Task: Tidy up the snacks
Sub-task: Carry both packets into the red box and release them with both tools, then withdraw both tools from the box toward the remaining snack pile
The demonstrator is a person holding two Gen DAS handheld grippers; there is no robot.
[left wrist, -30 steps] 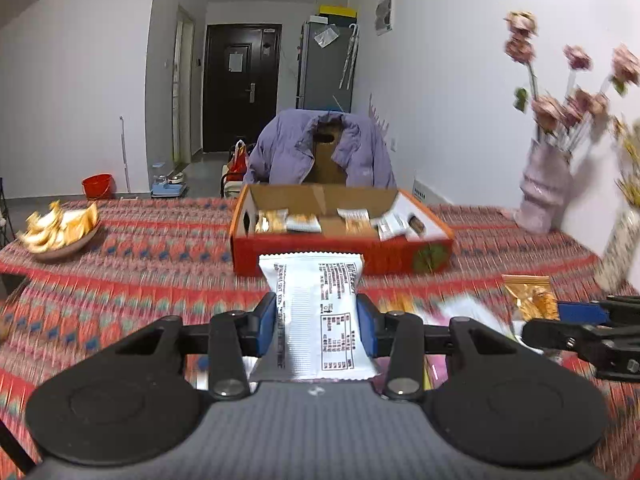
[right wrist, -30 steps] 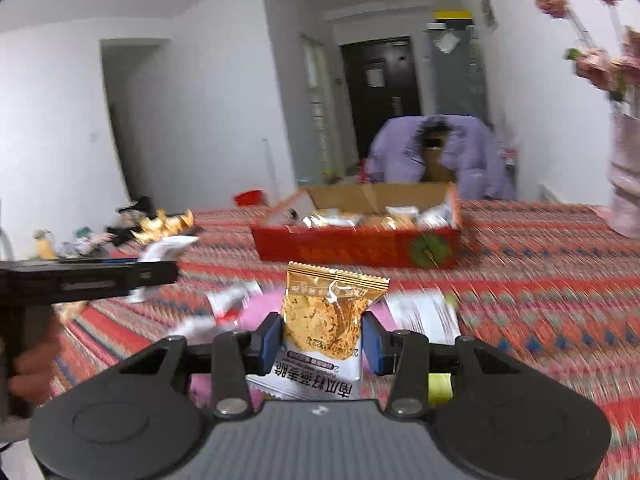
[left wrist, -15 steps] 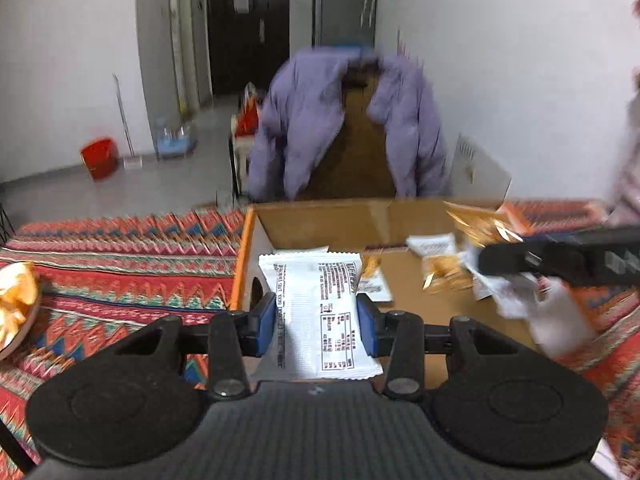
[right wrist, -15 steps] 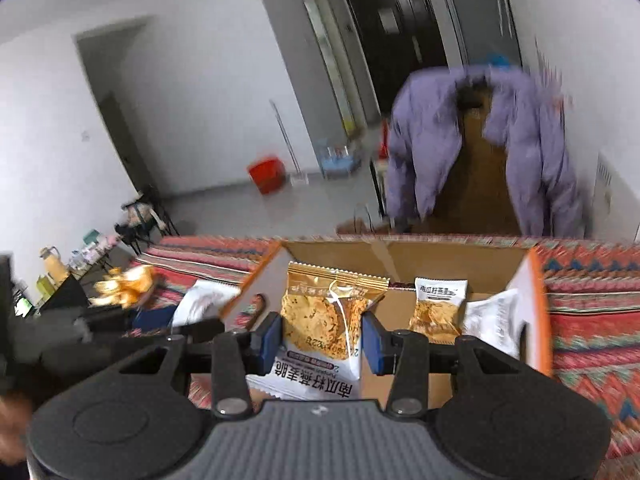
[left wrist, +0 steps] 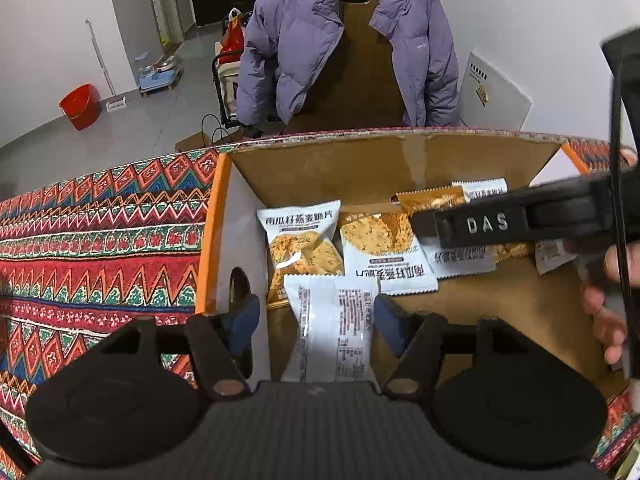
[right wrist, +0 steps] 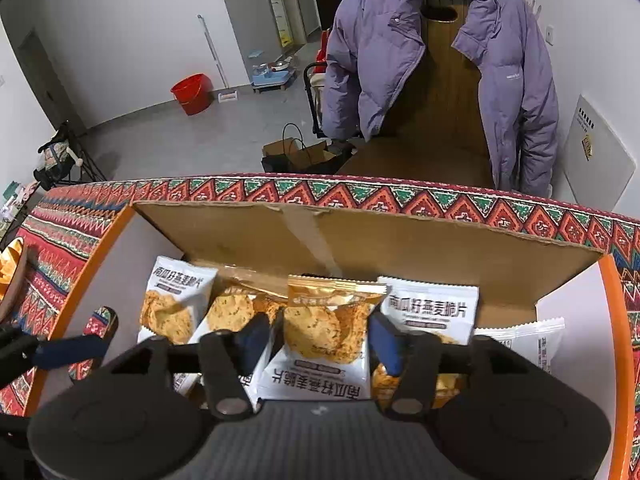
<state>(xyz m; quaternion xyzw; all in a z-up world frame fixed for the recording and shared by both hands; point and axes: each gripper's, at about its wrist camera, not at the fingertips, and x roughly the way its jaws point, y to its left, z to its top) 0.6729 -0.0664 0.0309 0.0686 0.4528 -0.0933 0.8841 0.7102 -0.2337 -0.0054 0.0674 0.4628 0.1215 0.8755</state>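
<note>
An orange-rimmed cardboard box (left wrist: pixel 212 220) (right wrist: pixel 616 320) lies on the patterned tablecloth (left wrist: pixel 100 248) and holds several oat-crisp snack packets (left wrist: pixel 304 240) (right wrist: pixel 430 308). My left gripper (left wrist: pixel 316 326) hangs over the box's left end, jaws opening. A white packet (left wrist: pixel 332 344), back side up, is between the pads, and the left pad (left wrist: pixel 242 322) stands clear of it. My right gripper (right wrist: pixel 320 340) is over the box's middle, jaws opening around a gold-and-white packet (right wrist: pixel 320 320) with the pads just off it. In the left wrist view the right gripper's body (left wrist: pixel 480 224) crosses the box.
A chair draped with a purple jacket (right wrist: pixel 400 52) stands just behind the table's far edge. A red bucket (right wrist: pixel 192 92) and a bag (right wrist: pixel 296 156) are on the floor beyond. A hand (left wrist: pixel 608 312) grips the right tool. A dish of gold snacks (right wrist: pixel 8 268) sits at the left.
Both grippers have travelled forward from the table's near side to above the box and tipped downward. Their pads, shut on the packets before, have now parted from them.
</note>
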